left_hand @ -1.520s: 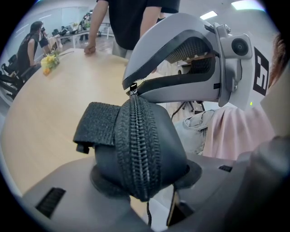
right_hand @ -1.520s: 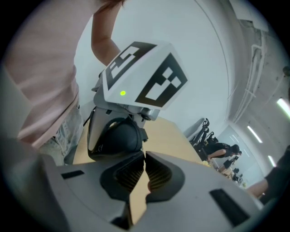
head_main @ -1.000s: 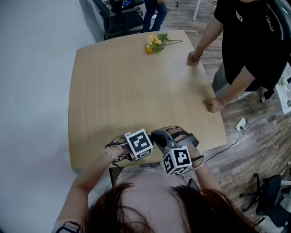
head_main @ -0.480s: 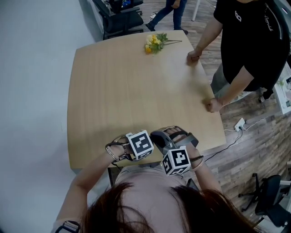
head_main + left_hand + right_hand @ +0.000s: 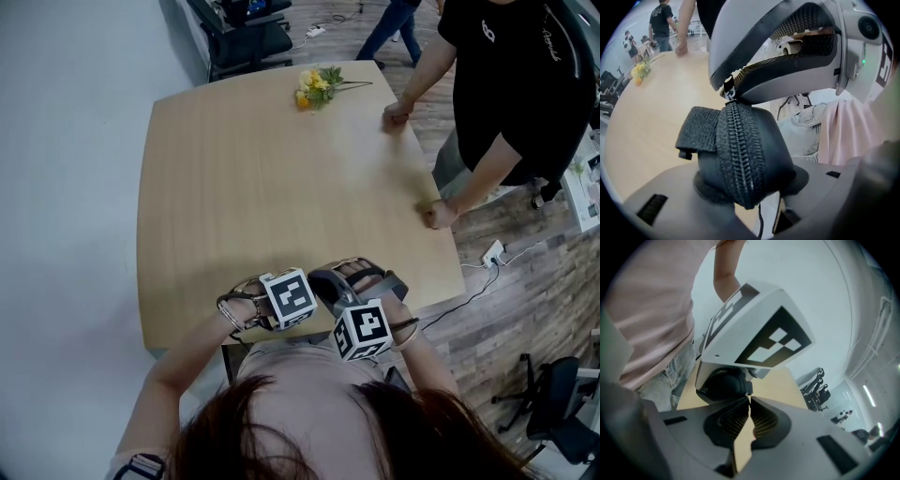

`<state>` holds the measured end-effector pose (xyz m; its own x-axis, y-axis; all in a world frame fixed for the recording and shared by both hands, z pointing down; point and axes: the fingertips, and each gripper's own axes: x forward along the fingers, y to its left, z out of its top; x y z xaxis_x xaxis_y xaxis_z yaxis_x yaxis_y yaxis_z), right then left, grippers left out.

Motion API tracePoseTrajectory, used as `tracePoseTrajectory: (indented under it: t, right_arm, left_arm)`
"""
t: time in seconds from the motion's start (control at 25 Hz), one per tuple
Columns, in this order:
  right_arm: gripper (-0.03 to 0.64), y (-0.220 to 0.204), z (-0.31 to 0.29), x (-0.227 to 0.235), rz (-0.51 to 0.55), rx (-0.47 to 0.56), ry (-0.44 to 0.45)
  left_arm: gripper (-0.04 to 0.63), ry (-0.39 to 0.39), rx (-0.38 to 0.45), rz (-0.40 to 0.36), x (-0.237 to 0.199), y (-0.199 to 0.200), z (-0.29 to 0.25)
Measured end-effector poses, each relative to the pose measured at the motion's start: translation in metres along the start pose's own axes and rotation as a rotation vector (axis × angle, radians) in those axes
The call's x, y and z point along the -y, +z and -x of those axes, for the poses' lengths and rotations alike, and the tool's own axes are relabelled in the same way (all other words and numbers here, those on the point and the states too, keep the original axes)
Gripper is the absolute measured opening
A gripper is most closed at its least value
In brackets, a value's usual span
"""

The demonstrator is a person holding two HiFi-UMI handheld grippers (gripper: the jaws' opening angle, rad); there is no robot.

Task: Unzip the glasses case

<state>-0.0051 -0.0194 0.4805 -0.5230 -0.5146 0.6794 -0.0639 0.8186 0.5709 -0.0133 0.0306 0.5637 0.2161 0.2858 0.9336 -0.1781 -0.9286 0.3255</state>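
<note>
Glasses case point(image 5: 740, 140): clamped across its body in the left gripper point(image 5: 750, 183), jaws wide, at the table's point(image 5: 281, 169) near edge; right gripper point(image 5: 749, 401): tips pinched on the zip pull point(image 5: 728, 87); handling, as judged: draw the pull along the teeth's curve; keep left clamp firm; avoid twisting.

Matt black cloth glasses case point(image 5: 740, 150); smooth wooden table point(image 5: 262, 187).

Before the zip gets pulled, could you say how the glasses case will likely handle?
The glasses case looks rounded and holds its shape in the left hand-held gripper, so probably semi-rigid. Its smooth domed shell might slip or twist when tugged.
</note>
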Motion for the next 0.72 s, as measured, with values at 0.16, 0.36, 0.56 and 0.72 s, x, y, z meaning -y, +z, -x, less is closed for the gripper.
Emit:
tracePoseTrajectory:
  t: [0.16, 0.36, 0.56, 0.72]
  right_arm:
    - [0.018, 0.0003, -0.0002, 0.0001, 0.003, -0.004, 0.001]
    - [0.018, 0.0026, -0.0004, -0.0025, 0.008, -0.007, 0.009]
    - [0.018, 0.0046, -0.0018, -0.0056, 0.009, -0.006, 0.015]
    - [0.018, 0.0043, -0.0037, -0.0050, 0.001, -0.007, 0.013]
  left_arm:
    - [0.217, -0.006, -0.003, 0.000, 0.0000, -0.0008, -0.0016]
    - [0.218, -0.001, -0.014, -0.012, 0.0004, -0.0017, -0.0032]
    - [0.218, -0.005, -0.020, -0.007, 0.0001, -0.0042, -0.0080]
    - [0.219, -0.003, -0.016, -0.013, -0.0019, -0.0036, -0.0083]
